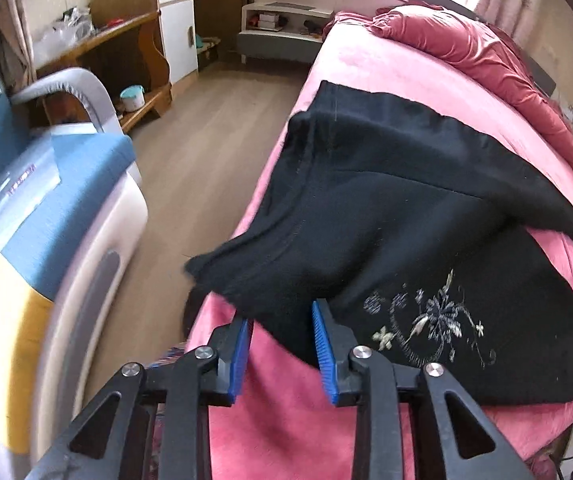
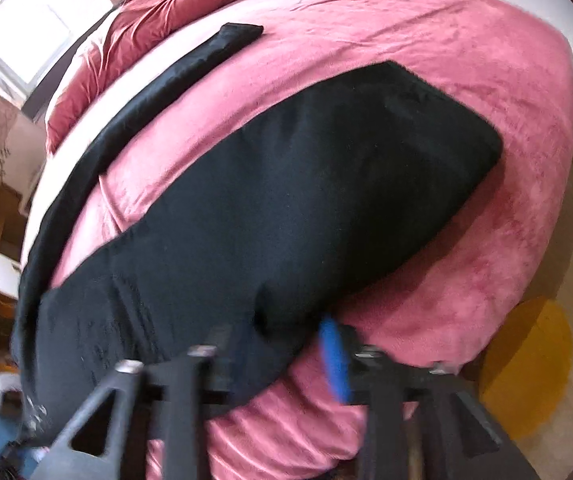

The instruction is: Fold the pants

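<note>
Black pants (image 1: 386, 200) lie partly folded on the pink blanket of the bed (image 1: 366, 68), an embroidered flower pattern (image 1: 426, 320) showing near the front edge. My left gripper (image 1: 282, 314) is open at the pants' near corner. The fabric edge lies between its blue pads (image 1: 324, 348) without being pressed. In the blurred right wrist view the pants (image 2: 266, 180) spread across the bed (image 2: 446, 40), with a narrow black strip (image 2: 166, 80) running toward the top. My right gripper (image 2: 273, 326) stands open over the near hem, cloth lying between its fingers.
A crumpled red duvet (image 1: 466, 40) sits at the head of the bed. Left of the bed are wooden floor (image 1: 190, 140), a blue-cushioned seat (image 1: 46, 200), a wooden desk (image 1: 106, 40) and a white cabinet (image 1: 178, 28). A yellow rug (image 2: 526, 360) lies on the floor at the right.
</note>
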Demonstrator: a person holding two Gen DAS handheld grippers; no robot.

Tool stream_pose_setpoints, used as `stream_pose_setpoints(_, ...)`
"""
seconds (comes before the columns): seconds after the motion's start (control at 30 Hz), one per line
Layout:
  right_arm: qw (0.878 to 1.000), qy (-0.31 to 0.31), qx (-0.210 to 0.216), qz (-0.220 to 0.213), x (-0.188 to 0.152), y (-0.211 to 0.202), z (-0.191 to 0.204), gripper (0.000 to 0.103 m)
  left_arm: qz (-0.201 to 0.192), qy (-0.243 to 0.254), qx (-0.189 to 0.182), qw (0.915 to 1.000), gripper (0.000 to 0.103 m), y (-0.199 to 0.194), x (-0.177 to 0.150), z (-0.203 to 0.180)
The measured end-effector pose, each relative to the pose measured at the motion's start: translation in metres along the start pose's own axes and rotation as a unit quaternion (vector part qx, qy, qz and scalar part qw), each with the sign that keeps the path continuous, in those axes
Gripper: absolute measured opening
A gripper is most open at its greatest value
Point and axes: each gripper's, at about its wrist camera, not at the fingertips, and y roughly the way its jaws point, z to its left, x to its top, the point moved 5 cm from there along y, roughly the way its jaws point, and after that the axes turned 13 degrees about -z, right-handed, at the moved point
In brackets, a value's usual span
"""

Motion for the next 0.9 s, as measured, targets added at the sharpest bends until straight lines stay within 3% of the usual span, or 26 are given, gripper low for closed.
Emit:
stream_pose_setpoints(0.17, 0.995, -0.092, -0.017, -0.032, 0.013, -0.029, 0.021, 0.060, -0.052, 0.020, 0.006, 0.9984, 0.031, -0.030, 0.020, 0.015)
stream_pose_setpoints(0.33, 0.991, -0.125, 0.030, -0.041, 0.027, -0.026, 0.074, 0.061, -0.072, 0.015, -0.020, 0.9971, 0.031, -0.027, 0.057, 0.013)
stream_pose_setpoints(0.47, 0.981, -0.168, 0.090, -0.024, 0.030, -0.004, 0.143, 0.061, -0.045, -0.009, -0.077, 0.9960, 0.031, -0.001, 0.088, -0.001)
stream_pose_setpoints(0.67, 0.966, -0.203, 0.161, 0.006, 0.037, 0.034, 0.236, 0.061, -0.009, -0.018, -0.102, 0.9946, 0.035, 0.057, 0.135, -0.026)
stream_pose_setpoints(0.9, 0.952, -0.244, 0.182, 0.026, 0.055, 0.079, 0.311, 0.061, 0.017, -0.002, -0.096, 0.9953, 0.045, 0.118, 0.164, -0.045)
